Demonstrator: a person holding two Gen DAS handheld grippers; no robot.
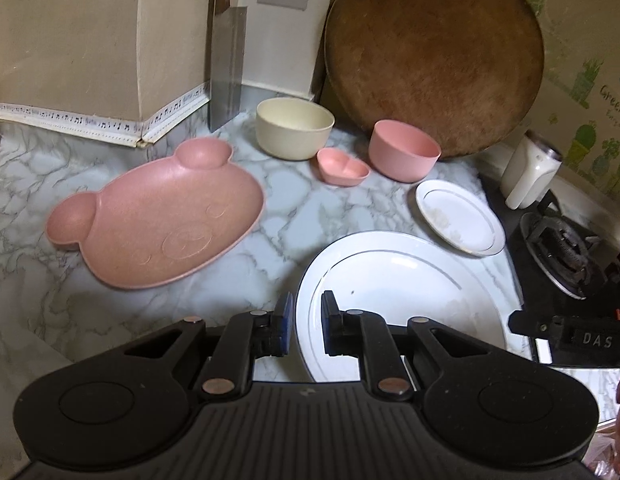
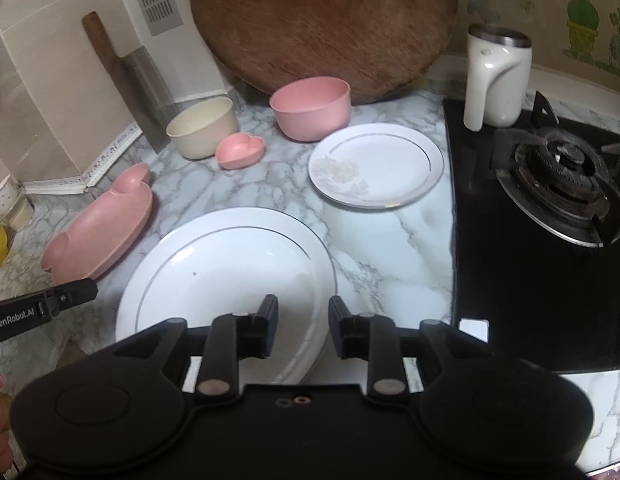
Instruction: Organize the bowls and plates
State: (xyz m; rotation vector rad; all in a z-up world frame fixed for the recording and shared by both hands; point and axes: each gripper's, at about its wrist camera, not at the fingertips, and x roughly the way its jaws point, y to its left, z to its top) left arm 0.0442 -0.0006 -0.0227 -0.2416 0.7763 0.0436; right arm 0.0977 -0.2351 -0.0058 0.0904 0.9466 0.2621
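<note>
A large white plate point(image 1: 398, 292) point(image 2: 229, 272) lies on the marble counter nearest me. My left gripper point(image 1: 307, 312) is open, its fingers either side of the plate's left rim. My right gripper point(image 2: 303, 316) is open over the plate's right rim, empty. A small white plate with a flower print point(image 1: 460, 216) point(image 2: 378, 166) lies further right. A pink bear-shaped plate point(image 1: 161, 216) point(image 2: 101, 226) lies to the left. A cream bowl point(image 1: 294, 128) point(image 2: 203, 126), a pink bowl point(image 1: 404, 150) point(image 2: 310, 108) and a small pink heart dish point(image 1: 342, 166) point(image 2: 239, 152) stand at the back.
A round wooden board point(image 1: 434, 52) point(image 2: 326, 20) leans on the back wall. A cleaver point(image 1: 227, 72) point(image 2: 143, 92) leans in the corner. A black gas hob point(image 2: 550, 208) with a burner lies at the right; a white mug point(image 1: 530, 170) point(image 2: 496, 80) stands on it.
</note>
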